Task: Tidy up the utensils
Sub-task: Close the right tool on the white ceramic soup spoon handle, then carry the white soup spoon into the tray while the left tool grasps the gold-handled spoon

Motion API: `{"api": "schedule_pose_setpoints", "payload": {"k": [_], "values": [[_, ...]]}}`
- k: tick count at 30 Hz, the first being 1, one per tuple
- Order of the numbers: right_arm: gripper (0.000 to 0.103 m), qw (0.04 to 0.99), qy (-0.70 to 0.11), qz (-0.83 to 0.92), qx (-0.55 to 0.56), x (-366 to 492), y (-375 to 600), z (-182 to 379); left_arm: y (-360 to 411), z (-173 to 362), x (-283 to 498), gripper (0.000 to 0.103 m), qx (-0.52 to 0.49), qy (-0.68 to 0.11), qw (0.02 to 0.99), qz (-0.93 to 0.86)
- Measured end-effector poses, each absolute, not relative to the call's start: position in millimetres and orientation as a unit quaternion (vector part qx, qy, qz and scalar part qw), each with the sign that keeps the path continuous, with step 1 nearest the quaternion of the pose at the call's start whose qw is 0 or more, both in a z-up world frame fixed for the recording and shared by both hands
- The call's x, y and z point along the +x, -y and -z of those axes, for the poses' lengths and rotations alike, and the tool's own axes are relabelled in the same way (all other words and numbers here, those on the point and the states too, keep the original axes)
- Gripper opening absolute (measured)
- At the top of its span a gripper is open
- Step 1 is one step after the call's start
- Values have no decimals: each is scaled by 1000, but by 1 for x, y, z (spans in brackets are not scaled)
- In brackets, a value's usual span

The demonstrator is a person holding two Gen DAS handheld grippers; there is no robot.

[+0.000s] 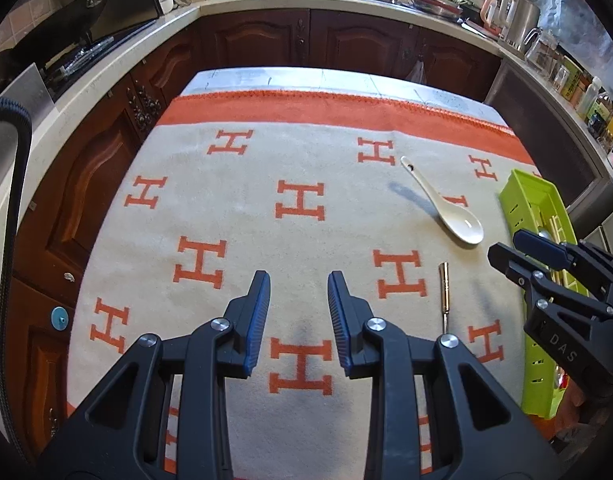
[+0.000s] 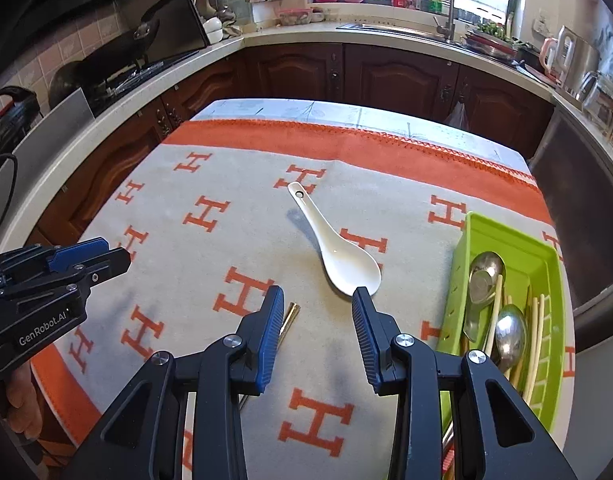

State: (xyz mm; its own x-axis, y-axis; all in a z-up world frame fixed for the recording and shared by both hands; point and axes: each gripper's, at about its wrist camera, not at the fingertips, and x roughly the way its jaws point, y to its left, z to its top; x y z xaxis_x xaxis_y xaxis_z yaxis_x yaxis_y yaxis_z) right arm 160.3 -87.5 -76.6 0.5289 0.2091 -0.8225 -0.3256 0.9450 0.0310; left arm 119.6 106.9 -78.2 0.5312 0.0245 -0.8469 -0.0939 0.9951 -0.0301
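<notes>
My right gripper, jaws spread and empty (left likewise), hangs nearest the white spoon, which lies left of the green tray, handle pointing away.

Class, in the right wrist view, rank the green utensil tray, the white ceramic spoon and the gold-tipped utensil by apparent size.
1. Green utensil tray, largest.
2. White ceramic spoon.
3. Gold-tipped utensil, smallest as seen, but the right gripper hides most of it, so its full length is unsure.
</notes>
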Motion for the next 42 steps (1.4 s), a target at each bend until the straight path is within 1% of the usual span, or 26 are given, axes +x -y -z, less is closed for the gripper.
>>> {"api": "schedule_pose_setpoints", "payload": {"k": [6, 14, 16, 21, 26, 28, 30, 34, 37, 42], "values": [[36, 864, -474, -145, -86, 185, 76, 99, -109, 95, 129, 26, -42, -498, 866, -27], [36, 846, -490, -136, -159, 219, 56, 129, -117, 112, 137, 26, -61, -514, 855, -19], [30, 841, -495, -129, -174, 227, 52, 135, -119, 114, 138, 26, -65, -516, 854, -19], [22, 828, -513, -110, -200, 243, 49, 149, -121, 118, 139, 26, -71, -520, 851, -12], [20, 826, -508, -106, -221, 247, 46, 152, -119, 122, 139, 26, -72, -524, 849, -5], [9, 823, -509, -114, -225, 248, 44, 154, -117, 123, 139, 26, -73, -525, 848, -2], [5, 826, -505, -106, -229, 250, 44, 154, -116, 124, 138, 26, -73, -527, 847, 0], [3, 833, -508, -111, -188, 253, 54, 147, -113, 124, 136, 26, -73, -528, 846, 7], [2, 838, -515, -122, -132, 251, 66, 134, -109, 123, 134, 26, -78, -531, 844, 19], [2, 835, -529, -153, -7, 239, 99, 111, -91, 125, 129, 26, -96, -545, 830, 64]]}}
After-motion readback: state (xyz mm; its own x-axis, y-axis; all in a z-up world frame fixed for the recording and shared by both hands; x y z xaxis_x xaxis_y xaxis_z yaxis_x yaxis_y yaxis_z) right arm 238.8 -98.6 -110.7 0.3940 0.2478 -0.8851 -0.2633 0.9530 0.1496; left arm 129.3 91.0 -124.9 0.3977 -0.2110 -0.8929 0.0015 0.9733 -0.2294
